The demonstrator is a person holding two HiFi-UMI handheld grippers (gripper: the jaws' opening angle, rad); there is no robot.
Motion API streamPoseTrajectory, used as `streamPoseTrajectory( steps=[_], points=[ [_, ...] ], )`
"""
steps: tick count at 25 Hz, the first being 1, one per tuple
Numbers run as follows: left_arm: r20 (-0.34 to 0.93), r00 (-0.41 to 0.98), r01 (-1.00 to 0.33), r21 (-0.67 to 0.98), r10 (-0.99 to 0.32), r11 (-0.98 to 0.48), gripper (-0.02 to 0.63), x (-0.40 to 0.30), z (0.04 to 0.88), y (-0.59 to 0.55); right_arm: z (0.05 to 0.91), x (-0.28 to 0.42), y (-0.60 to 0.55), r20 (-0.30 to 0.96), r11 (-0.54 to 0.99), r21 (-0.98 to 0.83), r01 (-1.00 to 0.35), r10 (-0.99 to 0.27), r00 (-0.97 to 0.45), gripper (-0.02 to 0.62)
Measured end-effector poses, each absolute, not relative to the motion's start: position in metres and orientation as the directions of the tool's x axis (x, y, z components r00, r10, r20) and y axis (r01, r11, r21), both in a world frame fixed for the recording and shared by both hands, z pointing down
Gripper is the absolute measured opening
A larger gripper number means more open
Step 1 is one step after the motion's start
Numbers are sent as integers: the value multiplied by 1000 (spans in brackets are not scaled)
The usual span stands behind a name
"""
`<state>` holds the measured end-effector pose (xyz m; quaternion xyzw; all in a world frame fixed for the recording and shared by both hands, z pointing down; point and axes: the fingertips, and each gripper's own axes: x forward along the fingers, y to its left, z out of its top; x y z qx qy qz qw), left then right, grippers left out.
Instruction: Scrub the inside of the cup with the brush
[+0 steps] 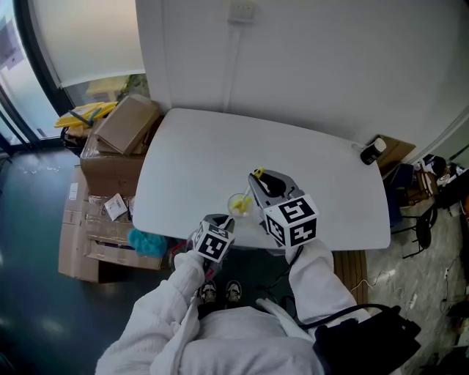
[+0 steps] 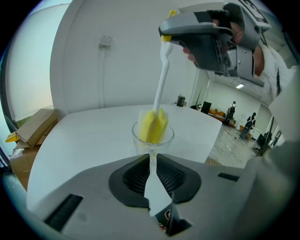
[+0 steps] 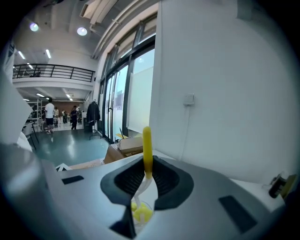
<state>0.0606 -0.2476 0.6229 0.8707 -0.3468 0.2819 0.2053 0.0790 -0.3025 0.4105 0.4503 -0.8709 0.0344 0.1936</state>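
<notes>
A clear cup is near the front edge of the white table. In the left gripper view the cup is straight ahead, and my left gripper is shut on a thin clear part at its near side. The brush's yellow sponge head is inside the cup. Its white handle rises to my right gripper above. In the right gripper view my right gripper is shut on the brush handle, whose yellow end sticks up past the jaws. The sponge shows below in the cup.
Cardboard boxes are stacked on the floor left of the table. A small black object sits at the table's far right corner. A white wall with a socket stands behind the table. The table's front edge runs just under the cup.
</notes>
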Motion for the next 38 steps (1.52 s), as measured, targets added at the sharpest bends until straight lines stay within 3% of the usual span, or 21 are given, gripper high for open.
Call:
streamPoseTrajectory(
  steps=[5,13,19,32,38],
  points=[
    [634,602,-720,166,-486,-674,46,60,623,-247,393,83,-303,350,581,126,-804,-784,-512,104],
    [633,602,-720,167,-486,-674,46,60,622,-248,448,99,-305,467,536,128,-834,-775,-426,104],
    [633,602,-719,167,-486,-675,46,59,623,-247,454,100,-305,476,524,125,-842,-777,-413,104],
    [632,601,-720,164,-489,-674,46,56,623,-244,384,71,-298,312,591,-34,-806,-760,-570,104],
    [636,598,-723,164,-488,-671,46,55,623,-241,408,64,-292,325,599,-188,-778,-710,-625,104]
  ],
)
